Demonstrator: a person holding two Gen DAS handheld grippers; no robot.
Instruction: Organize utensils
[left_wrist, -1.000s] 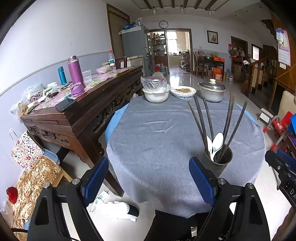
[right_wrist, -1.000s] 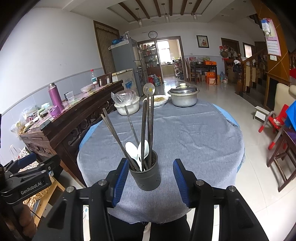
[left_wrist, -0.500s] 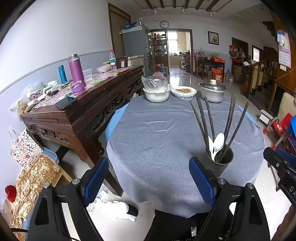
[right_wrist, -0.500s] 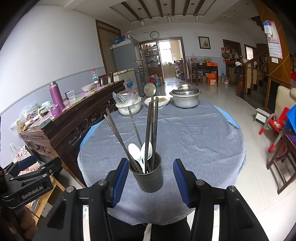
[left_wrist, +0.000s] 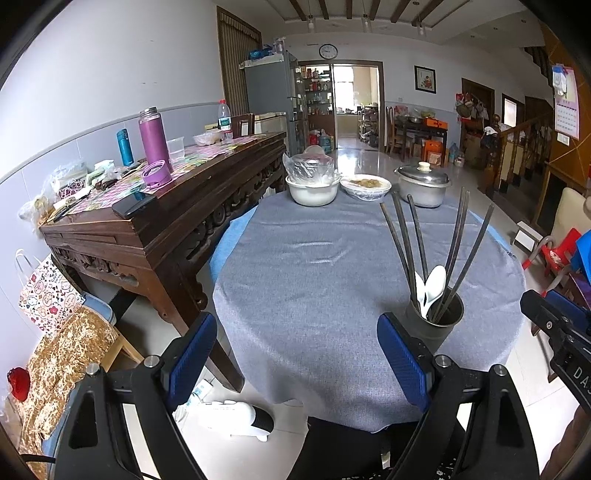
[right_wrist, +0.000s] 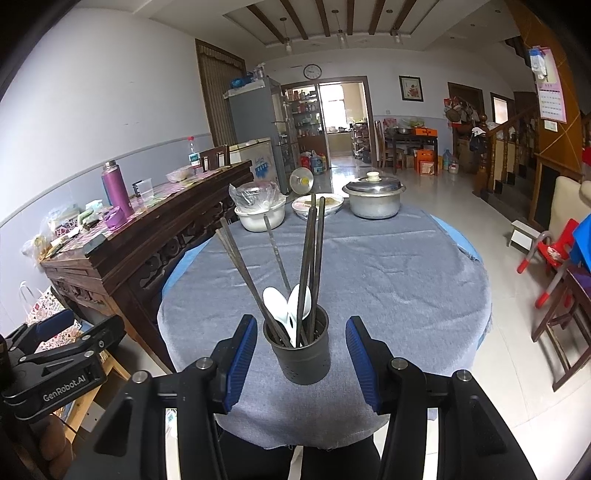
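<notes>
A dark round utensil holder (right_wrist: 300, 349) stands near the front edge of the round table under a grey cloth (right_wrist: 388, 273). It holds several dark chopsticks (right_wrist: 309, 254) and two white spoons (right_wrist: 286, 312). My right gripper (right_wrist: 301, 356) is open, with its blue pads on either side of the holder and apart from it. My left gripper (left_wrist: 297, 356) is open and empty over the table's front edge. The holder (left_wrist: 436, 325) stands just beyond its right pad, with the chopsticks (left_wrist: 456, 251) and spoons (left_wrist: 432, 286) in it.
A white bowl under plastic (left_wrist: 312, 186), a covered dish (left_wrist: 365, 184) and a lidded metal pot (left_wrist: 423, 184) stand at the table's far side. A carved wooden sideboard (left_wrist: 155, 229) with bottles stands at the left. Red chairs (right_wrist: 550, 254) stand at the right.
Both grippers have drawn back and down a little from the table, so the holder sits lower and slightly farther in the right wrist view. Neither gripper has changed its opening.
</notes>
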